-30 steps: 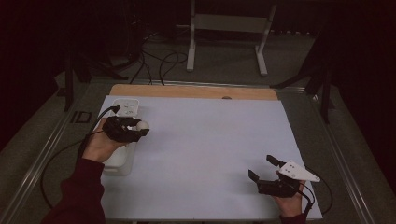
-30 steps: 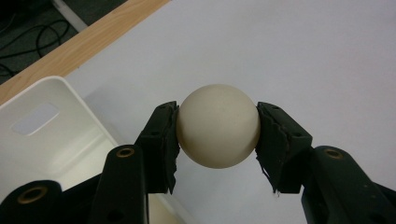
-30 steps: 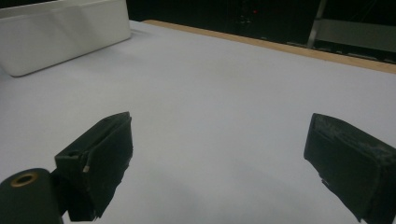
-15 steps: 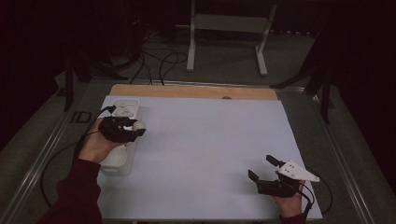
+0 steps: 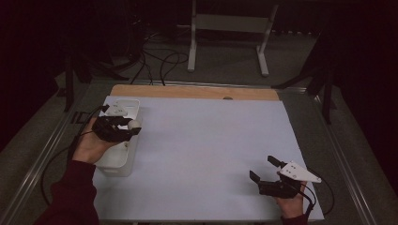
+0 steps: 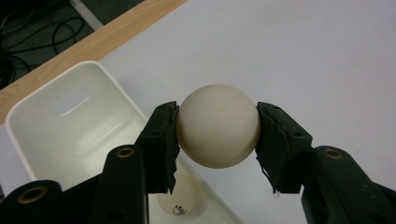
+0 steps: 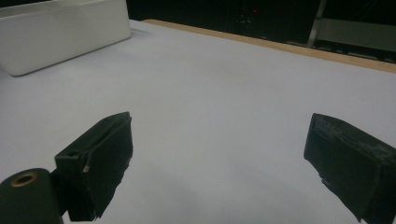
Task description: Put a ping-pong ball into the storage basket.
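My left gripper (image 6: 217, 133) has its fingers (image 6: 161, 140) clamped on a cream ball (image 6: 218, 126), one pad on each side, holding it over the right-hand rim of the white bin (image 6: 60, 135) at the counter's (image 5: 211, 140) left edge. A second ball (image 6: 180, 203) lies in the bin beneath. My right gripper (image 5: 268, 171) hangs low over the near right of the counter, well apart from the bin, fingers spread wide with nothing between them

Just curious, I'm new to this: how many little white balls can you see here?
2. One ball is clamped in the left gripper by the bin's rim; a second ball lies inside the white bin. The hand may hide more.
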Demonstrator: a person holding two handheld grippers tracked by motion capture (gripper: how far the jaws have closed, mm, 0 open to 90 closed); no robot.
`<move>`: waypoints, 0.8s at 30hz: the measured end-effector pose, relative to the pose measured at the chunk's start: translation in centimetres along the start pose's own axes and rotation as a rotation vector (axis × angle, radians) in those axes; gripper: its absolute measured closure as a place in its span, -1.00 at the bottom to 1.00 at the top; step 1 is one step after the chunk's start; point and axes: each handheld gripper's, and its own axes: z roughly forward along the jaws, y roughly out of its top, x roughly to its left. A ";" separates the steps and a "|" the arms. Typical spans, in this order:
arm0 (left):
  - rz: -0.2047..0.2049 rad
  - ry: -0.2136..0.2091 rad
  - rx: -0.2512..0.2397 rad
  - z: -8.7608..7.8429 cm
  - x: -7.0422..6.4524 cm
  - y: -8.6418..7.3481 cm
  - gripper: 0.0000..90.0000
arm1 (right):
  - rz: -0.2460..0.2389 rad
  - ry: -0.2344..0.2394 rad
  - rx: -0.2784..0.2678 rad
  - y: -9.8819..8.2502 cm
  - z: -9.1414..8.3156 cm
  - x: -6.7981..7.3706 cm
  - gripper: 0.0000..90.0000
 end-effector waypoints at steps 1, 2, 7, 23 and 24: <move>0.000 0.002 0.000 0.0 0.0 0.0 0.14 | 0.000 0.000 0.000 0.0 0.0 0.0 -0.83; -0.003 0.003 -0.001 -0.1 0.1 -0.1 0.14 | 0.000 0.000 0.000 0.0 0.0 0.0 -0.83; -0.010 0.013 -0.002 -0.5 0.4 -0.4 0.14 | -0.001 0.000 0.000 0.0 0.0 0.0 -0.83; -0.036 0.040 0.007 -1.4 1.7 -1.4 0.14 | -0.002 0.000 0.000 0.0 0.0 0.0 -0.83; -0.036 0.039 0.008 -1.4 1.7 -1.5 0.14 | -0.002 0.000 0.000 0.0 0.0 0.0 -0.83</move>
